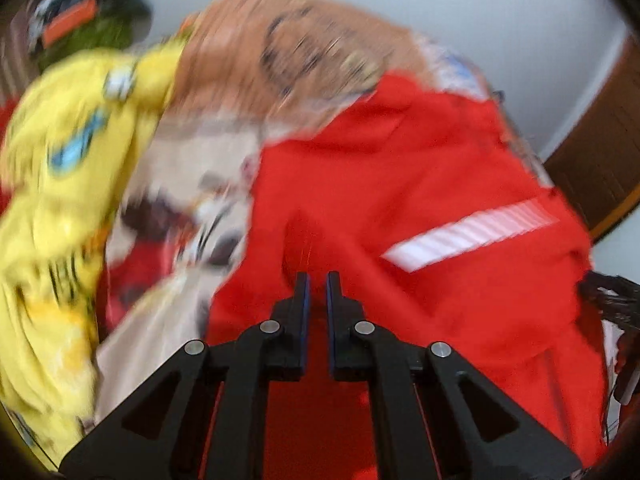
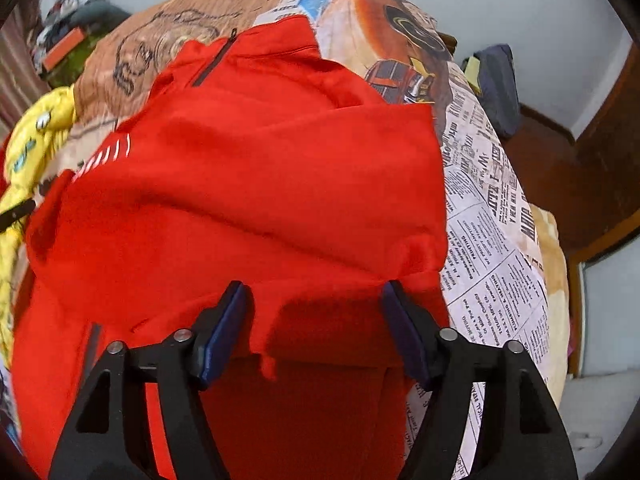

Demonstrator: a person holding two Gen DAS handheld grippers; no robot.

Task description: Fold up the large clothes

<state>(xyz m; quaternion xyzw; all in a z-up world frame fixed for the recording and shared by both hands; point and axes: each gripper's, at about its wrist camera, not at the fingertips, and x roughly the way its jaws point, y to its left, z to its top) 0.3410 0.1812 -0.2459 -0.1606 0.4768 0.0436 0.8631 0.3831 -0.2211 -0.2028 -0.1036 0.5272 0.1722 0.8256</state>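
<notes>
A large red garment (image 2: pixel 260 184) with a white striped band (image 1: pixel 468 236) and a dark zip (image 2: pixel 212 62) lies spread on a bed with a printed newspaper-pattern sheet (image 2: pixel 488 240). My left gripper (image 1: pixel 318 280) is shut on a fold of the red garment (image 1: pixel 380 168); that view is motion-blurred. My right gripper (image 2: pixel 314 292) is open, its fingers straddling the garment's near edge, with red cloth between them but not pinched.
A yellow garment (image 1: pixel 60 200) lies in a heap left of the red one; it also shows in the right wrist view (image 2: pixel 32 148). A dark bag (image 2: pixel 496 84) sits at the far right by a wooden door (image 2: pixel 592 152). Clutter (image 2: pixel 68 40) lies at far left.
</notes>
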